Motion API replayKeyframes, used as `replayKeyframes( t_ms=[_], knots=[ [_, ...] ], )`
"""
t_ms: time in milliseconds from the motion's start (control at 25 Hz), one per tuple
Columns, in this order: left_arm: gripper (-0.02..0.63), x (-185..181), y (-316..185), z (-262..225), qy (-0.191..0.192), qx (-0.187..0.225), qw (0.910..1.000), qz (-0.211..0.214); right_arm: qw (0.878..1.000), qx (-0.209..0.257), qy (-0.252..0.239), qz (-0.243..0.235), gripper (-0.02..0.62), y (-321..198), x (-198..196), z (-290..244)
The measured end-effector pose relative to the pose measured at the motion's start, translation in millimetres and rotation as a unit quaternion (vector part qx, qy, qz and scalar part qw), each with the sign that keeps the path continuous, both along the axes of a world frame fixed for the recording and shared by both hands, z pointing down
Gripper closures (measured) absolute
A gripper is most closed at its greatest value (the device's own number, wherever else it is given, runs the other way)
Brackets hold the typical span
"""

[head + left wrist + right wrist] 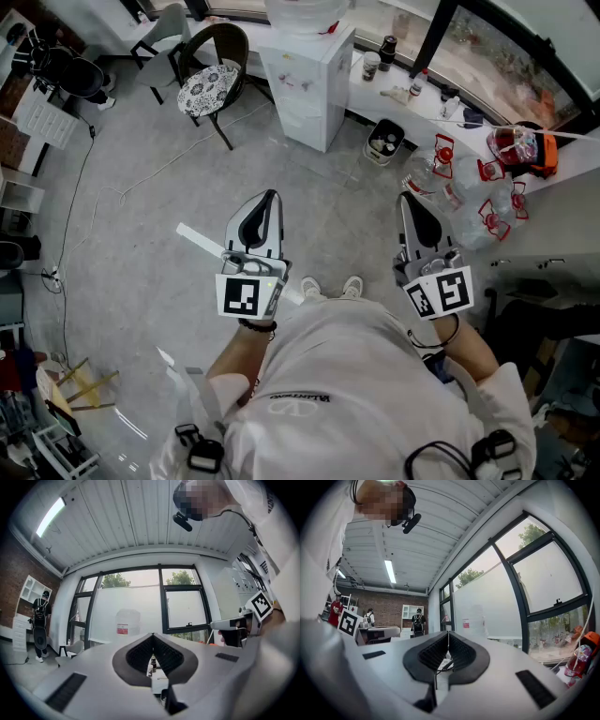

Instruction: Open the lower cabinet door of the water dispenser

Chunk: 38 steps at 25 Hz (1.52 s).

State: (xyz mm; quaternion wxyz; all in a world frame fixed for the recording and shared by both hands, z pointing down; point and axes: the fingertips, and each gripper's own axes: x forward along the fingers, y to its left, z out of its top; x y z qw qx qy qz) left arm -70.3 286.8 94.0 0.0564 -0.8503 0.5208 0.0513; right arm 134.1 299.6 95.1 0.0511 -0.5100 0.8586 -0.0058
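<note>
The white water dispenser stands by the window at the far side of the floor, with a water bottle on top. Its lower front panels look closed. I hold both grippers level at waist height, well short of it. My left gripper is shut, its tips meeting with nothing between them. My right gripper is also shut and empty. The dispenser's bottle shows ahead of the left gripper, and faintly in the right gripper view.
A chair with a patterned cushion stands left of the dispenser. A small bin sits to its right under a white counter. Several empty water jugs lie at the right. A white strip lies on the floor.
</note>
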Motion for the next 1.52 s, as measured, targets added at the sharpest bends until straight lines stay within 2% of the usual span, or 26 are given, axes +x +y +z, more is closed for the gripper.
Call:
replayKeyframes(
  t_ms=[360, 920, 1200, 1520],
  knots=[
    [0.603, -15.6, 3.3, 0.7, 0.005, 0.002, 1.0, 0.002, 1.0, 0.003, -0.014, -0.008, 0.575, 2.6, -15.9, -3.4],
    [0.603, -71.3, 4.6, 15.2, -0.001, -0.012, 0.9999, 0.002, 1.0, 0.004, 0.0, -0.021, 0.575, -0.4, -72.1, 1.6],
    [0.603, -63.9, -13.3, 15.2, 0.007, -0.011, 0.9999, 0.005, 1.0, 0.004, 0.003, -0.028, 0.575, -19.4, -72.0, 4.6],
    [0.603, -48.9, -61.4, 20.7, 0.005, -0.017, 0.9998, -0.003, 0.999, -0.011, 0.001, -0.036, 0.575, -70.7, -58.2, 17.7]
  ],
)
